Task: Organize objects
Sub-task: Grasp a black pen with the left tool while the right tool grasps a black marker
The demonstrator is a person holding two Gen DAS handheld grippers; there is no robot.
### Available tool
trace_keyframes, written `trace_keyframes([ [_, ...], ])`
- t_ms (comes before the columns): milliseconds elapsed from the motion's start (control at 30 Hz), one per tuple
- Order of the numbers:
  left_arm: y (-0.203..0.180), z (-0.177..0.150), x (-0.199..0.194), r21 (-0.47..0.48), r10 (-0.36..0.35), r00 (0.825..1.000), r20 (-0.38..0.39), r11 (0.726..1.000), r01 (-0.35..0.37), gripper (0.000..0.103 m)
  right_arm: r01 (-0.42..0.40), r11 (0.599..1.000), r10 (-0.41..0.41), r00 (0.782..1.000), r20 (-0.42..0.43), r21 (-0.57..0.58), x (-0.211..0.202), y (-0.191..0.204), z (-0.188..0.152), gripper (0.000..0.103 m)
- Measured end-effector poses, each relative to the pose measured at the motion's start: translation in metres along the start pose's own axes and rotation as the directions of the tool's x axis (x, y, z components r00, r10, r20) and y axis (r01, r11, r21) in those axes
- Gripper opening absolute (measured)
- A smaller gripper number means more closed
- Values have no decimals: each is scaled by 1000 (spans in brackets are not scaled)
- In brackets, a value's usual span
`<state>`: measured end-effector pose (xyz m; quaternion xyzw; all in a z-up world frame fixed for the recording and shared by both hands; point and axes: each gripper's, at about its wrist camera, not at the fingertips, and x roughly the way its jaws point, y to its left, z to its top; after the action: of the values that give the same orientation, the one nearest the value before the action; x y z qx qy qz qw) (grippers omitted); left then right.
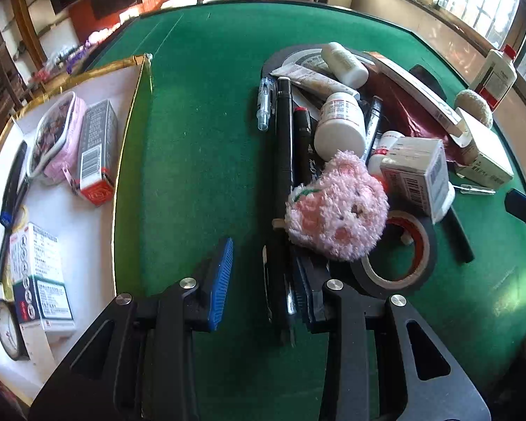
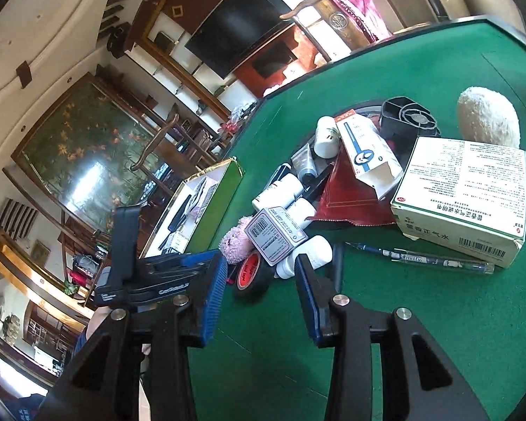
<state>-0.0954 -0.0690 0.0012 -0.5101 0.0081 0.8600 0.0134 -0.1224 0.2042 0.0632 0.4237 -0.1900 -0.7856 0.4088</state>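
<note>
Left wrist view: the left gripper [image 1: 263,277] hangs open and empty over the green desk [image 1: 200,133]; a long black pen [image 1: 284,161] lies lengthwise beside its right finger, pile ahead, white tray [image 1: 84,231] left.

Right wrist view: the right gripper [image 2: 261,296] is open and empty, facing the tape roll [image 2: 250,273] ahead; the left gripper looks nearer the pen.

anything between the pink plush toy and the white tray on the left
Nothing visible. Bare green felt lies between the pink plush toy and the white tray; only the tray's raised gold-edged wall must be cleared. The left hand-held gripper is open, empty, beside the toy.
</note>
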Motion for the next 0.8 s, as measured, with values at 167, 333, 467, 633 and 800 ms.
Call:
trace_keyframes([
  [167,4,-10,-3,-39,-10,999,39,999,12,13,62,998,-63,998,-26,-14,10,-3,-3,40],
  [333,4,-55,-24,-63,-7,996,94,998,13,12,207,972,-216,973,-77,-113,26,0,-9,40],
  [467,8,-68,-30,-70,-25,993,112,997,33,12,297,933,-323,940,-111,-201,44,2,-18,40],
  [633,11,-74,-35,-32,-29,993,118,999,32,13,362,877,-409,908,-94,-315,60,8,-27,40],
  [800,12,-81,-43,-55,-119,983,140,990,128,12,376,849,-436,895,-91,-370,59,11,-32,11],
])
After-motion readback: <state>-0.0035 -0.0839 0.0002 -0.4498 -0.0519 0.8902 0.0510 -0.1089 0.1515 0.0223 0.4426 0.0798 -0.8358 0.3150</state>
